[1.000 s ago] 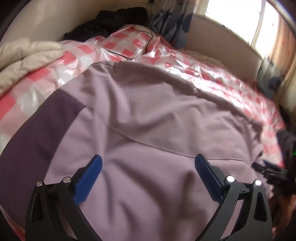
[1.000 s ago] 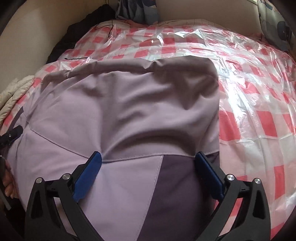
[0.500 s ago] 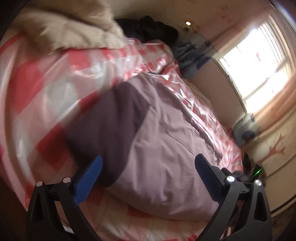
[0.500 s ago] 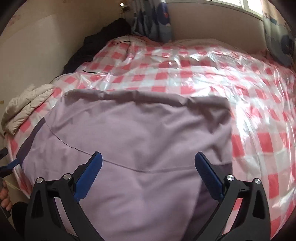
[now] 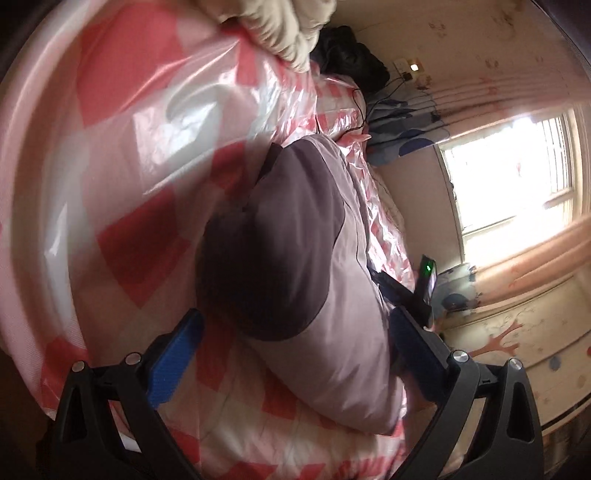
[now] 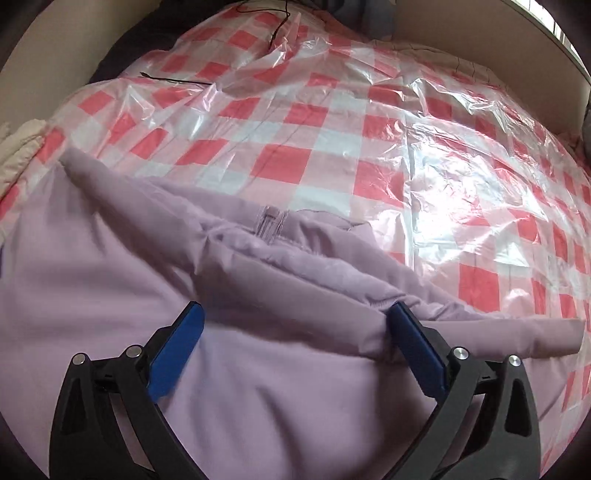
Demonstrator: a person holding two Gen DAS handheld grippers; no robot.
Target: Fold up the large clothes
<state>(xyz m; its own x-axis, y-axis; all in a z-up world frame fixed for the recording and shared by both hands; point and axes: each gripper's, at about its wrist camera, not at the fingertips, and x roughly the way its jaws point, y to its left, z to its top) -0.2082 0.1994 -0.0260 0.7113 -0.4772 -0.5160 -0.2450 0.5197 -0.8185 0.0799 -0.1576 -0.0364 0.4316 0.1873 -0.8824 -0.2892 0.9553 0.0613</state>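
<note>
A large lilac padded jacket (image 6: 229, 295) with dark purple panels lies folded on a bed. In the left wrist view the jacket (image 5: 354, 317) runs up the frame, its dark purple panel (image 5: 273, 254) nearest. My left gripper (image 5: 295, 332) is open, its blue pads wide apart just short of the jacket's near end, nothing between them. My right gripper (image 6: 295, 328) is also open, low over the jacket's thick folded edge with a small loop and stitching (image 6: 271, 223). The other gripper (image 5: 406, 291) shows beyond the jacket in the left wrist view.
The bed is covered by a pink-and-white checked sheet under clear plastic (image 6: 406, 155). A cream quilt (image 5: 284, 26) and dark clothes (image 5: 351, 62) lie at the head end. A black cable (image 6: 177, 79) crosses the plastic. A window (image 5: 517, 173) and a curtain (image 5: 535, 254) stand beyond the bed.
The left wrist view has swung and rolled to the jacket's end, showing the dark panel. My right gripper has moved forward and down to the folded edge. Both stayed open.
</note>
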